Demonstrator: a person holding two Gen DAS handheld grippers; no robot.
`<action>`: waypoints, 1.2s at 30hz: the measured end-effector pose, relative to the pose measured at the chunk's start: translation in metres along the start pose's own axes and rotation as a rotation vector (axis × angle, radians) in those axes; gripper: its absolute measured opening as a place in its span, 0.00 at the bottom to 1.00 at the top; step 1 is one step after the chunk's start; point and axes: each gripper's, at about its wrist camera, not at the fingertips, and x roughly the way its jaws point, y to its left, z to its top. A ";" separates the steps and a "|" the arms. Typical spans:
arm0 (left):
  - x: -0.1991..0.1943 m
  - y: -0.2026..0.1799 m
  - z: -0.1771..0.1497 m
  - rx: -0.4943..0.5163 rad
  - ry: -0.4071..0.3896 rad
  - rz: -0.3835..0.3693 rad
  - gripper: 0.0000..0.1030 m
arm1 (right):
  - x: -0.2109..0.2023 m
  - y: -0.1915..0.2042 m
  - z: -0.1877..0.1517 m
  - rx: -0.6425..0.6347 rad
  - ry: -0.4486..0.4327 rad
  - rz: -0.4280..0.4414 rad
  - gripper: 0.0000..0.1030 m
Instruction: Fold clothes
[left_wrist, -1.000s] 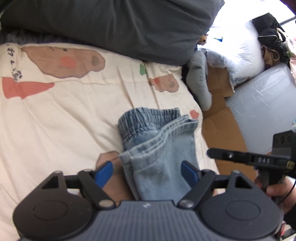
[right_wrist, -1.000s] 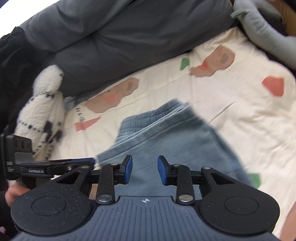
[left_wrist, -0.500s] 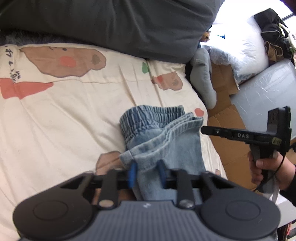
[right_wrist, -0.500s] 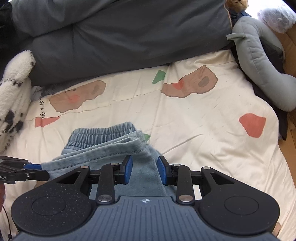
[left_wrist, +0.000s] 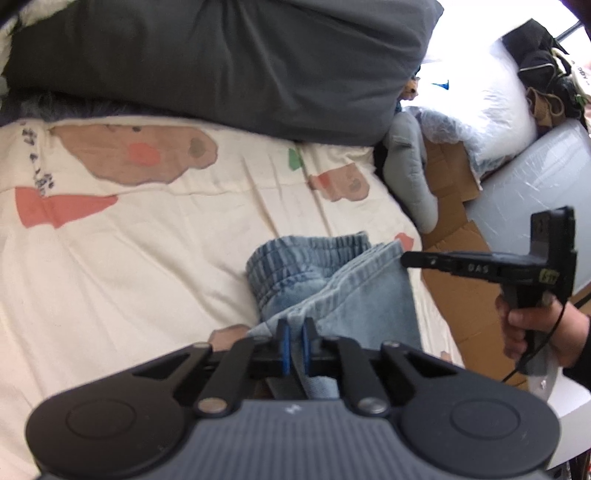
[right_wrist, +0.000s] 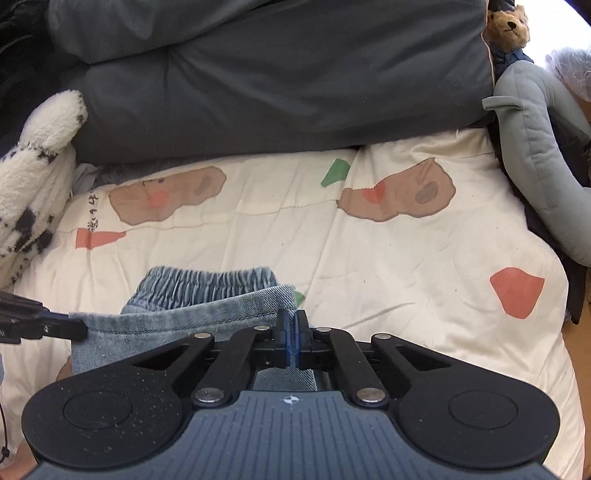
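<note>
Light blue jeans (left_wrist: 354, 295) lie folded on the cream patterned bedsheet (left_wrist: 147, 266), elastic waistband (right_wrist: 207, 282) toward the pillows. The upper denim layer's hem (right_wrist: 192, 314) runs across in front of the waistband. My left gripper (left_wrist: 293, 345) is shut on the hem's left end; its tip (right_wrist: 66, 328) shows in the right wrist view. My right gripper (right_wrist: 291, 336) is shut on the hem's right corner. In the left wrist view its tip (left_wrist: 406, 258) meets that corner, with a hand (left_wrist: 528, 328) on its handle.
A dark grey duvet (right_wrist: 277, 74) is piled at the head of the bed. A grey plush (right_wrist: 532, 147) and a teddy bear (right_wrist: 509, 22) sit at the right, a white spotted plush (right_wrist: 33, 166) at the left. Cardboard (left_wrist: 461, 288) covers the floor beside the bed.
Both grippers went from open to shut on the jeans' hem. The right gripper swung from over the denim to its right corner.
</note>
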 end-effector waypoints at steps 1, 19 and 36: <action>0.002 0.002 0.000 -0.006 0.008 0.004 0.12 | 0.002 0.000 0.000 -0.003 0.008 0.001 0.01; 0.032 0.023 -0.008 -0.060 0.039 -0.099 0.63 | 0.038 -0.009 0.003 -0.113 0.126 0.127 0.43; 0.013 -0.002 0.002 -0.002 0.003 -0.119 0.20 | 0.016 -0.008 0.007 -0.176 0.075 0.209 0.12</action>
